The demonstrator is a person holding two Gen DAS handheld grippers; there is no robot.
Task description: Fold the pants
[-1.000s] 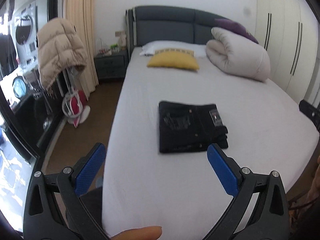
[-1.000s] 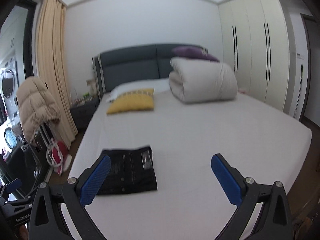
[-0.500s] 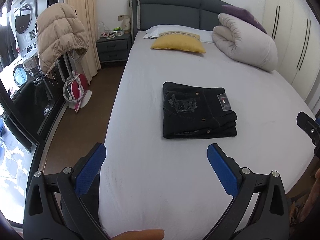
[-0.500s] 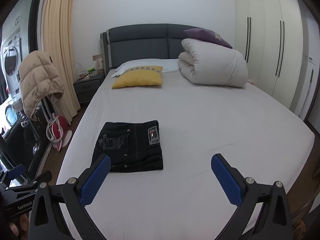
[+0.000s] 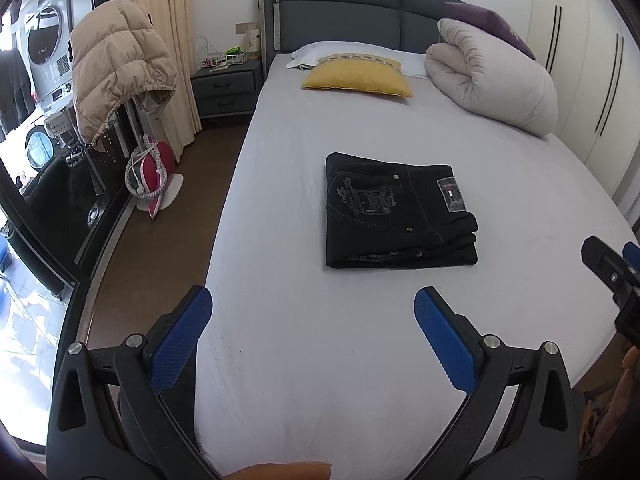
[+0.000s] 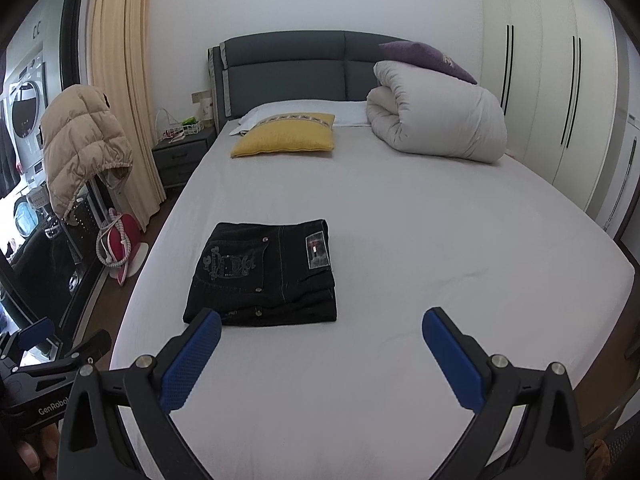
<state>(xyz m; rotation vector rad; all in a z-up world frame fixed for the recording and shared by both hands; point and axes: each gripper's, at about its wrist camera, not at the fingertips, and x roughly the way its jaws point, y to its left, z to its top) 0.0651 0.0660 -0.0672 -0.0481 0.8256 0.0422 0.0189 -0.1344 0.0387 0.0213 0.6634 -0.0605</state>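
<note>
Both blue-padded fingers point(image 5: 182, 344) of the left gripper point(image 5: 312, 344) stand wide apart with nothing between them, held above the near edge of the bed point(image 5: 304, 360). The folded black jeans point(image 5: 396, 212) lie flat on the white sheet at about 1 o'clock from that gripper, well clear of the pads (a pale patch and an embroidered pocket face up). The right gripper point(image 6: 322, 360) is likewise spread wide and empty; from its wrist view the jeans point(image 6: 266, 274) sit at 11 o'clock, their near left corner just behind the left fingertip, though not touching as far as can be told. A yellow cushion point(image 6: 286, 134) and a rolled white duvet point(image 6: 438, 120) rest at 12 o'clock near the headboard.
</note>
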